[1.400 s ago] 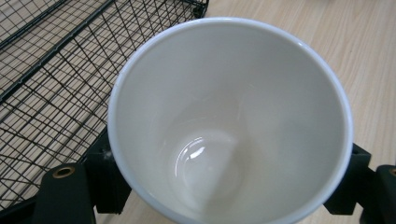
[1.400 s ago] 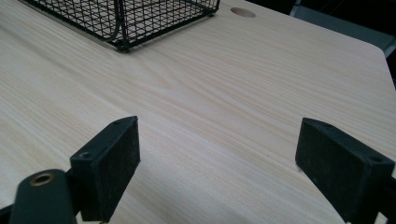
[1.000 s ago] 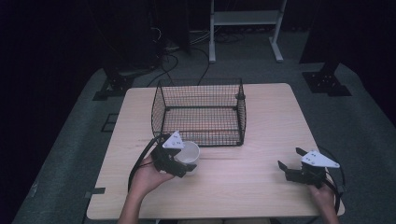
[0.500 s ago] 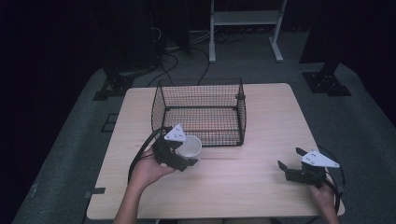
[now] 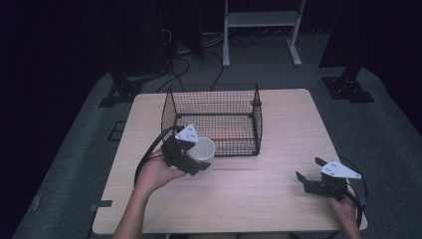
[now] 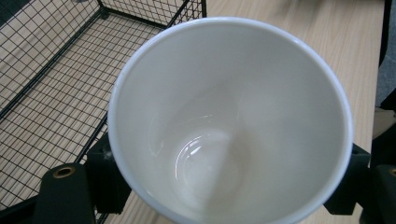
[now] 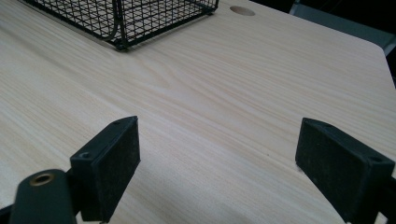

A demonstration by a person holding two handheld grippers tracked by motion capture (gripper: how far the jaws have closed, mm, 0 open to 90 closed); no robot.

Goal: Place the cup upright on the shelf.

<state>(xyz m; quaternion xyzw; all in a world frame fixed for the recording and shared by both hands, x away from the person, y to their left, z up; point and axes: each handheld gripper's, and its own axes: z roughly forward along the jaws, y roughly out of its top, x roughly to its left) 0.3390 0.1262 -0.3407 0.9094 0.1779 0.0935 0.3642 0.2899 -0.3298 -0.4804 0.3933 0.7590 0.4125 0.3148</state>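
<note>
one unmarked white cup [image 5: 204, 151] pinched in left hand-held gripper [image 5: 191, 162]; right hand-held gripper [image 5: 311, 175] spread

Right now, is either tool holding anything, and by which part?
Left tool holds the white cup by its side walls; right tool is open, holding nothing.

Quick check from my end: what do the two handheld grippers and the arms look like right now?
Both the left gripper and right gripper are black, each topped by a grey three-cornered plate and trailing a black cable. The pads are flat black blocks, with a brass-ringed hole nearby. The forearms are bare, no sleeves.
</note>
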